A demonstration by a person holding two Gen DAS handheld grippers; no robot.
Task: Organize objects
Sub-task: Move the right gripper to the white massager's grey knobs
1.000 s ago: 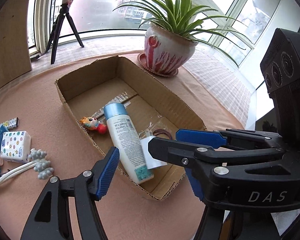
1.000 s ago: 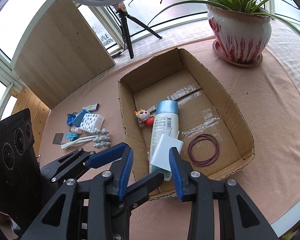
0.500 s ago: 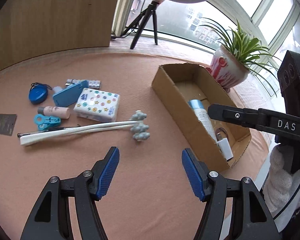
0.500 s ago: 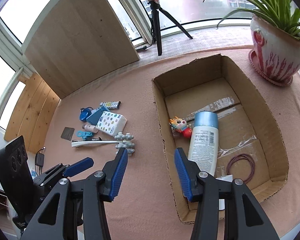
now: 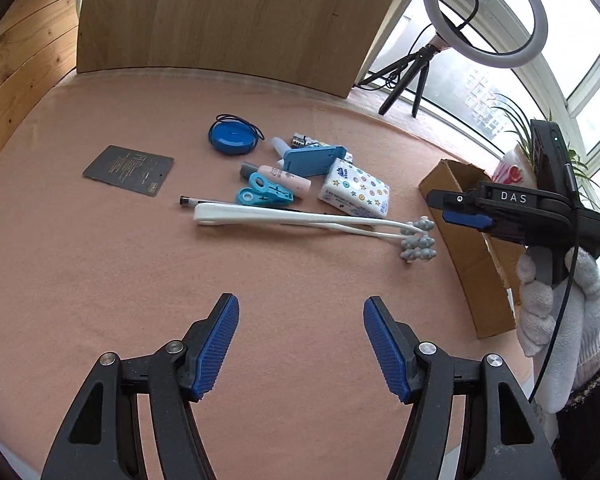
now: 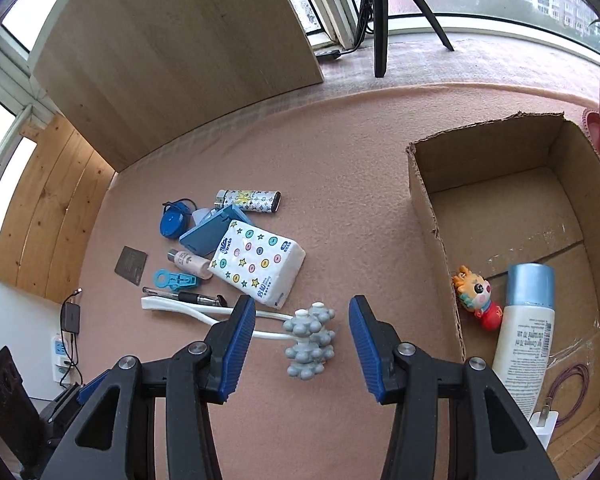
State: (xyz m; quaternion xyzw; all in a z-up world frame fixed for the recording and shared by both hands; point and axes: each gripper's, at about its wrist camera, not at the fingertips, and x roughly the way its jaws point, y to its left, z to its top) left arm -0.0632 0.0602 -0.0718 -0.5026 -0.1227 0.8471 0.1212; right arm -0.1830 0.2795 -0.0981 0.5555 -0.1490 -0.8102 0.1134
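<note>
A cardboard box (image 6: 428, 216) stands at the right and holds a lotion bottle (image 6: 526, 320), a small toy figure (image 6: 478, 298), a hair band and a white charger. A white massage roller (image 6: 310, 338) with grey heads lies left of the box, beside a tissue pack (image 6: 258, 266). My right gripper (image 6: 302, 332) is open above the roller's heads, which lie between its jaws in view. My left gripper (image 5: 300, 340) is open and empty over bare cloth, nearer than the roller (image 5: 416, 238). The box (image 5: 466, 248) is partly hidden by the right gripper there.
Small items lie left of the tissue pack (image 5: 354, 194): a blue tape measure (image 5: 233, 139), blue case (image 5: 312, 159), pink tube (image 5: 284, 175), blue clip (image 5: 264, 192), pen, dark card (image 5: 129, 170) and lighter (image 6: 248, 201). A wooden board (image 5: 228, 20) stands behind. A ring light (image 5: 484, 12) stands by the window.
Both grippers have swung left from the box toward the loose items. The right gripper let go of the white charger in the box and now hovers open over the roller's heads.
</note>
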